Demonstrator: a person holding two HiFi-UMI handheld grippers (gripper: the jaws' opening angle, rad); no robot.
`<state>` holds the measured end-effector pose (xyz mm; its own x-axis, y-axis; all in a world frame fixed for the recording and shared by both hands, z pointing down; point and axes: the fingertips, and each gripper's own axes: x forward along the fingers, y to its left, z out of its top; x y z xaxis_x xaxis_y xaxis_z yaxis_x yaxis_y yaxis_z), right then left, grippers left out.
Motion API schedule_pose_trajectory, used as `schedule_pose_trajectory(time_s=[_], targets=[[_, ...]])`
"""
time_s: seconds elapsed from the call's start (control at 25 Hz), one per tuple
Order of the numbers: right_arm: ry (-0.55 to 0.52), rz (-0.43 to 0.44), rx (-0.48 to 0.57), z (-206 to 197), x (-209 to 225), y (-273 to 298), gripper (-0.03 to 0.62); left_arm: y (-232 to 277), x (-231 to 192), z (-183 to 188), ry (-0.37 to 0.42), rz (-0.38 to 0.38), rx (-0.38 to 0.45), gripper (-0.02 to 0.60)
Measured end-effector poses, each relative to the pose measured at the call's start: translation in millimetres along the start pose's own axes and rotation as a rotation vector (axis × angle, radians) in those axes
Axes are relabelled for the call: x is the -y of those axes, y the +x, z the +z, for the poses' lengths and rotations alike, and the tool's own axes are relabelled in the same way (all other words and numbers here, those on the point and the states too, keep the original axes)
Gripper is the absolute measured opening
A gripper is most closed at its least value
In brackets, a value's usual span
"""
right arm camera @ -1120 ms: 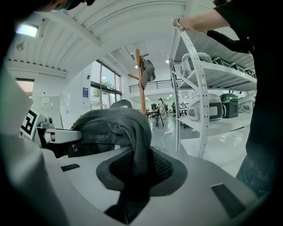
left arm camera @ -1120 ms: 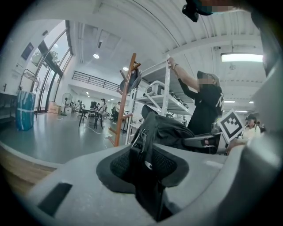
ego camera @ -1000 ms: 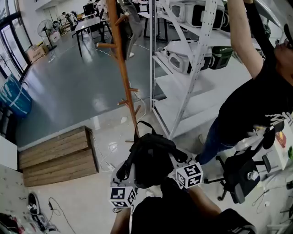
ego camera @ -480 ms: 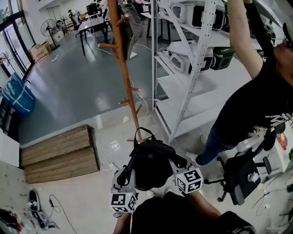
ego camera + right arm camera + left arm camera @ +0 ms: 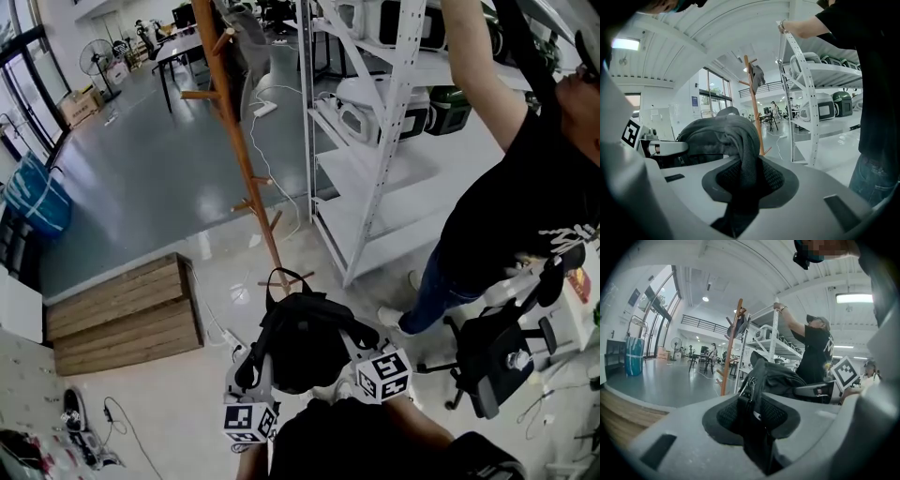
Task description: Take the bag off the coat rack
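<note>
A black bag hangs in the air between my two grippers, clear of the wooden coat rack, whose foot stands just beyond it. My left gripper is shut on a black strap of the bag with a zip pull beside it. My right gripper is shut on a fold of the bag's dark fabric. The bag's body bulges past the left jaws, and in the right gripper view the bag's body bulges the same way. A dark garment still hangs near the rack's top.
A person in a black shirt stands close on the right, reaching up to white metal shelving that holds appliances. A black office chair sits at right. A wooden platform lies left, with cables on the floor.
Both grippers keep their hold on the bag. The bag has come slightly lower and nearer to me, and the rack now leans further left in the picture.
</note>
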<state>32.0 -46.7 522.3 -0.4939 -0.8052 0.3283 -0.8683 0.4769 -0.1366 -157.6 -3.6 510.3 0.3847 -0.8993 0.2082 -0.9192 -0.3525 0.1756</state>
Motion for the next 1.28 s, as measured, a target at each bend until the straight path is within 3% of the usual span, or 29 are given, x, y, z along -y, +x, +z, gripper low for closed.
schedule_pose_trajectory(time_s=[0.4, 1.28], targets=[[0.027, 0.025, -0.026, -22, 11, -22, 0.086, -4, 23, -24, -0.015, -0.003, -0.035, 0.101], [0.009, 0.031, -0.024, -26, 36, -42, 0.086, 1, 59, -28, -0.037, 0.006, -0.036, 0.101]])
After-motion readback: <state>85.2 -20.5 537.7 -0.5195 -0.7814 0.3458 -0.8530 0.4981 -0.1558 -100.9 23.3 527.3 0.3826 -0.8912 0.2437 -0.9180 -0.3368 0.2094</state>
